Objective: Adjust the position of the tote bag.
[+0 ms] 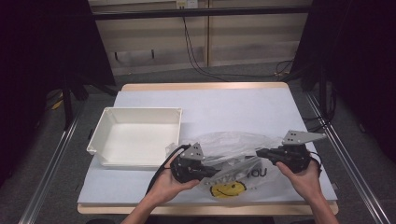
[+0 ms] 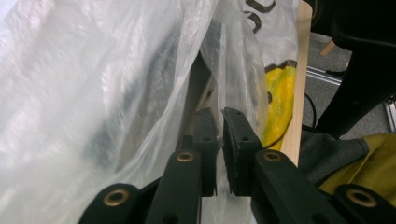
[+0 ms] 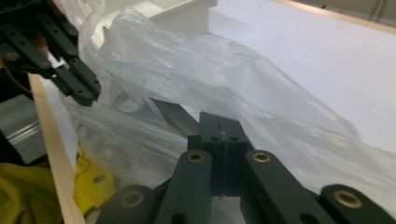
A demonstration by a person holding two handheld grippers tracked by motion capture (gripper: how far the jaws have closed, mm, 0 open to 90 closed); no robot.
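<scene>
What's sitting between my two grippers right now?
The clear plastic bag spans the stretch between the left gripper and right gripper, as seen in the high view.

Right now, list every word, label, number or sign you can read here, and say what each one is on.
"OU": dark letters printed on the clear plastic bag, the end of a longer line whose earlier letters are creased and unreadable.
Yellow smiley face: a printed sign on the same bag, below the letters.
White tray: no lettering visible.
Wall outlet at the top edge: too small to read.
</scene>
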